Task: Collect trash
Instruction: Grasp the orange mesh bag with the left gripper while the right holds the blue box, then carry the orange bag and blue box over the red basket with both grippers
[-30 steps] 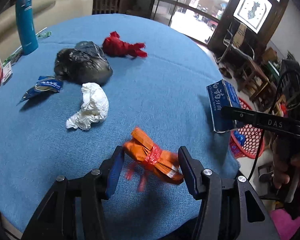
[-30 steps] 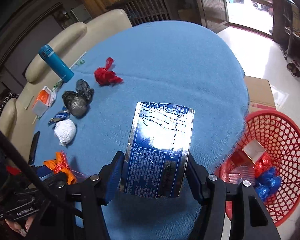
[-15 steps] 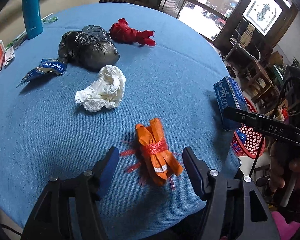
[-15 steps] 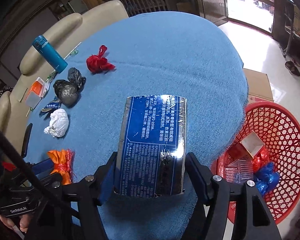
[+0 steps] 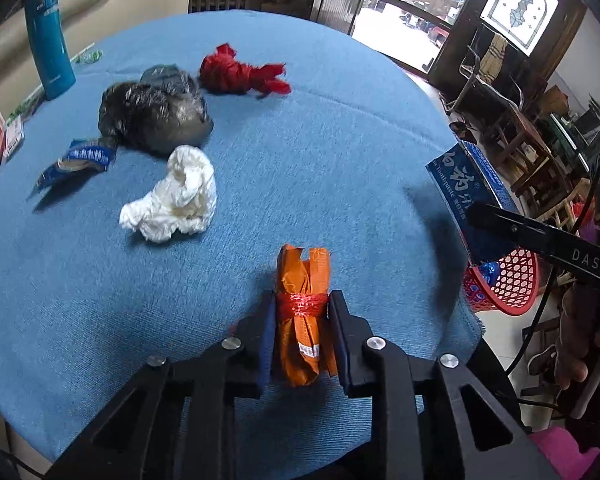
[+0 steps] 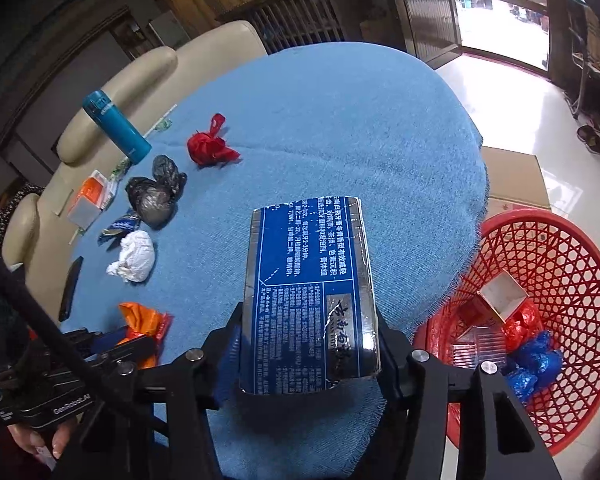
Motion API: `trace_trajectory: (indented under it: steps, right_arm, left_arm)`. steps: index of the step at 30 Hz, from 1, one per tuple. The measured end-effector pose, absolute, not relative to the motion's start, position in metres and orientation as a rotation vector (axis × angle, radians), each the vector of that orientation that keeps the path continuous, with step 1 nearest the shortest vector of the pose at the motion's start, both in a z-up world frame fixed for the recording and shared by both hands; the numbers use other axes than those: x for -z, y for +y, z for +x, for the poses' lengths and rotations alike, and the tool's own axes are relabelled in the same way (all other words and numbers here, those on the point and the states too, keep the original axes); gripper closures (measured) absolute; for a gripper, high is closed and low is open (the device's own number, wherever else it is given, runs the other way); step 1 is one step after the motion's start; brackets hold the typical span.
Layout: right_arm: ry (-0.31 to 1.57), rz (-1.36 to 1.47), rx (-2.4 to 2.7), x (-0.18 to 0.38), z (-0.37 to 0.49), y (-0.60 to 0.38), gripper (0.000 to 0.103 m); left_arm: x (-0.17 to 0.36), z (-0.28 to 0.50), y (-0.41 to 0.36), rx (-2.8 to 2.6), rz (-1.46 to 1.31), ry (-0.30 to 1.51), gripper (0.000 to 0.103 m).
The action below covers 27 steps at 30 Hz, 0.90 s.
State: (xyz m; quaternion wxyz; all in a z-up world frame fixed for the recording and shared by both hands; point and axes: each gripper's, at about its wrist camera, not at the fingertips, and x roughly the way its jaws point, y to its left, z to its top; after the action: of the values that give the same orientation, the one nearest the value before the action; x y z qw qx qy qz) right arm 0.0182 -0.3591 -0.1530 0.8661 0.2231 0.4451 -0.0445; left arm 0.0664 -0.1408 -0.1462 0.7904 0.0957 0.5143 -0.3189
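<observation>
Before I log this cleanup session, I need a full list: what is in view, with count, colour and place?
Table: one, blue cloth, round.
Orange bundle: one, near table edge, clamped in left tongs.
Toothpaste box: one, blue, in right tongs.
White wad: one, mid-table.
Black bag: one, behind the wad.
Red bag: one, farthest back.
Blue wrapper: one, beside black bag.
Bottle: one, teal, upright, far edge.
Basket: one, red, on floor, holding trash.
Left tongs: black, just closed on the bundle.
Right tongs: black, gripping the box.
</observation>
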Motion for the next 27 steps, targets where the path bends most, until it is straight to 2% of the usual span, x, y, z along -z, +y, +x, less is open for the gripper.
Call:
trace_trajectory:
  steps: [16,27]
  right_arm:
    - [0.757,0.485,0.089,0.119,-0.038,-0.380,0.044]
    - [0.684,0.497,0.142,0.102,-0.064,-0.401,0.044]
  left_arm:
    - [0.051,0.020,-0.198,0.697,0.389,0.782,0.076]
    - [0.028,0.004,-0.228,0.699,0.456,0.687,0.076]
